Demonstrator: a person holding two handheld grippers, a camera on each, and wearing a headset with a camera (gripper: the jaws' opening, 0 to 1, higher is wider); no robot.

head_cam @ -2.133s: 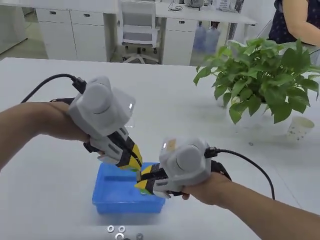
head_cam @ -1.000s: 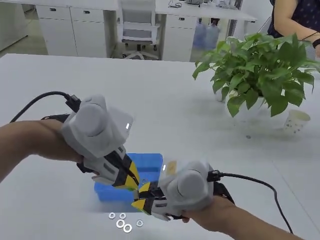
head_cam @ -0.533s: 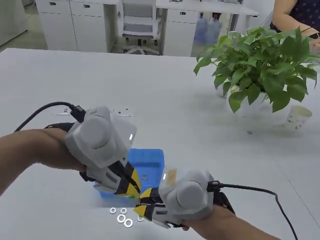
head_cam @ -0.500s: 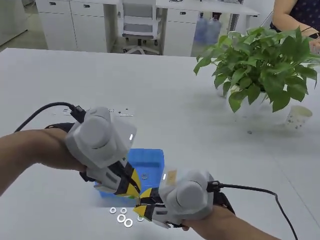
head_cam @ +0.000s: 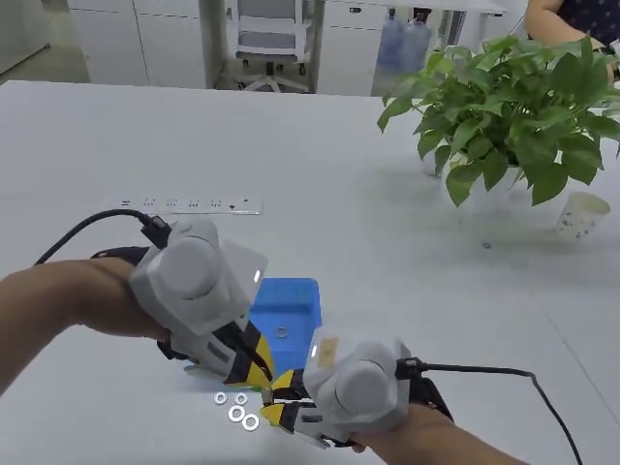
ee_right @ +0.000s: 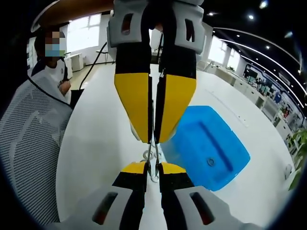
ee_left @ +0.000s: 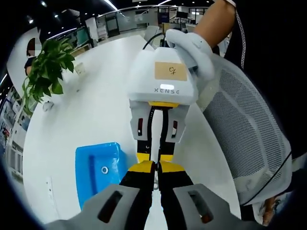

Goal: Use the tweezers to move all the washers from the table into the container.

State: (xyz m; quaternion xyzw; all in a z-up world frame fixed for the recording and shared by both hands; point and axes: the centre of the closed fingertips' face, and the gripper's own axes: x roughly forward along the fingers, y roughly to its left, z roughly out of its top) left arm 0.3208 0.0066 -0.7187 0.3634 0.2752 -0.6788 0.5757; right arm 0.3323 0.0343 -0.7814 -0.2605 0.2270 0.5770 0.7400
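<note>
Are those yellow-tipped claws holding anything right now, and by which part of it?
Yes: thin metal tweezers, pinched by both. The left gripper clamps along their length; the right gripper nips them nearer one end. Which end cannot be told.

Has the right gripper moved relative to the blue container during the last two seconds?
Yes. The right gripper was over the blue container; its tips are now off it, on the person's side, by the washers.

The container [head_cam: 291,302] stood on the table [head_cam: 387,232] with one washer [head_cam: 281,332] inside it. The loose washers [head_cam: 237,413] lay before it. Beside them, the left gripper [head_cam: 260,373] and right gripper [head_cam: 276,403] met tip to tip, the tweezers [ee_right: 153,165] between their jaws. The power strip [head_cam: 184,204] lay behind.
</note>
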